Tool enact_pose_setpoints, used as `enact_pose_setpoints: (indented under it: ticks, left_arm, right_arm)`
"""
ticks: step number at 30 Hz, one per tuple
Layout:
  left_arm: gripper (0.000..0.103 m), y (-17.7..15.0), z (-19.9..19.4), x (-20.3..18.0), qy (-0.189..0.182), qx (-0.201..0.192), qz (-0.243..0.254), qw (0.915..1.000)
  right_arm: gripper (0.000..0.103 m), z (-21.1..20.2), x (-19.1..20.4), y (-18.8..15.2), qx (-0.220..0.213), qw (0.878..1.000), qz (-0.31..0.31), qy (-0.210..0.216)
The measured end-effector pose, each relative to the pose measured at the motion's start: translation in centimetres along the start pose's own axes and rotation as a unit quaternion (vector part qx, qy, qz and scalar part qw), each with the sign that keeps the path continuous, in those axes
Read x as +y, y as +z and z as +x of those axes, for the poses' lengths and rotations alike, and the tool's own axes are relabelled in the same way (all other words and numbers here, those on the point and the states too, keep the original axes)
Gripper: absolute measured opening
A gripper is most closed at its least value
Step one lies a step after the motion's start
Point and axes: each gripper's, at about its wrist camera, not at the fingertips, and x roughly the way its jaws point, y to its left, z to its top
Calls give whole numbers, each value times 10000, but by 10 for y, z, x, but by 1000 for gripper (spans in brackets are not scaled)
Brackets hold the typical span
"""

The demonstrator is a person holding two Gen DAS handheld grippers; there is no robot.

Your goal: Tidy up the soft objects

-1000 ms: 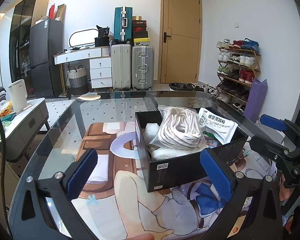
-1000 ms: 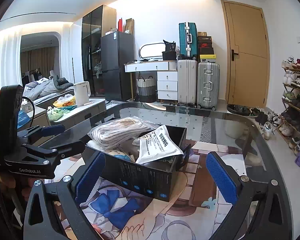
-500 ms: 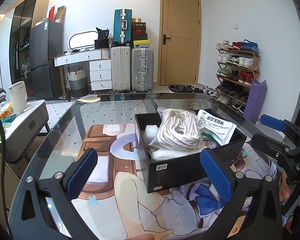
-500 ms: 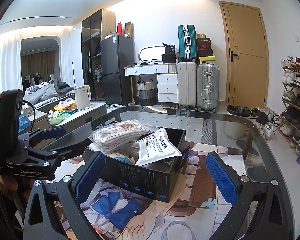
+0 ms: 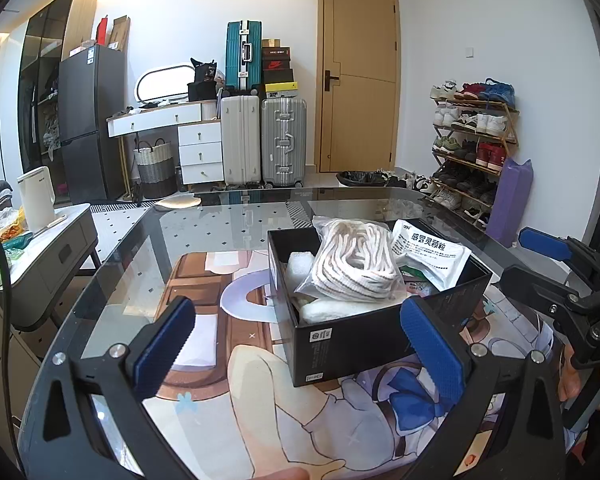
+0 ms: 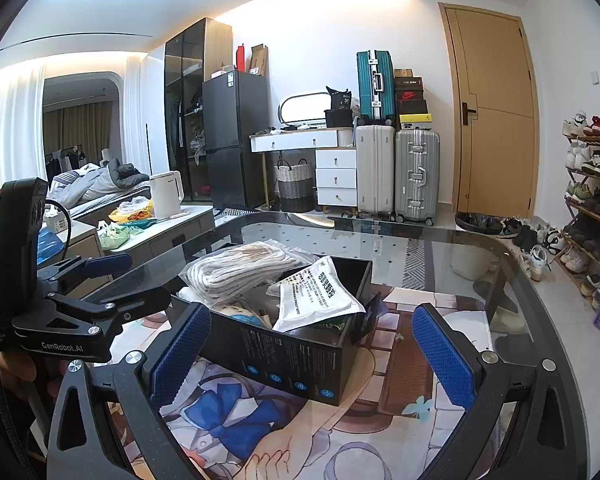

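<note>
Both cameras have risen slightly; nothing else moved. Left gripper (image 5: 296, 344) and right gripper (image 6: 314, 350) hover spread, empty (seemingly finished) before the filled black box (image 5: 380, 336).

Both wide-open tongs, left (image 5: 300, 354) and right (image 6: 314, 354), are tilting slightly upward, so the black box (image 5: 352, 336) is sliding lower in both views.

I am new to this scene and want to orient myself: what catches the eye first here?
The black box on the glass table stands out, overfull with a bagged white rope bundle and a white printed pouch. Under it lies a colourful cartoon mat. Both the left gripper and right gripper face it, open and empty.
</note>
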Motion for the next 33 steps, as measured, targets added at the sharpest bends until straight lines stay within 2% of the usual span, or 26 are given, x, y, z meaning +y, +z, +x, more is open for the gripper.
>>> enact_pose_setpoints:
  ticks: [33]
  left_arm:
    - [103, 3, -2, -3, 8, -12, -11, 10000]
  right_arm:
    - [102, 0, 1, -2, -7, 10000, -9, 1]
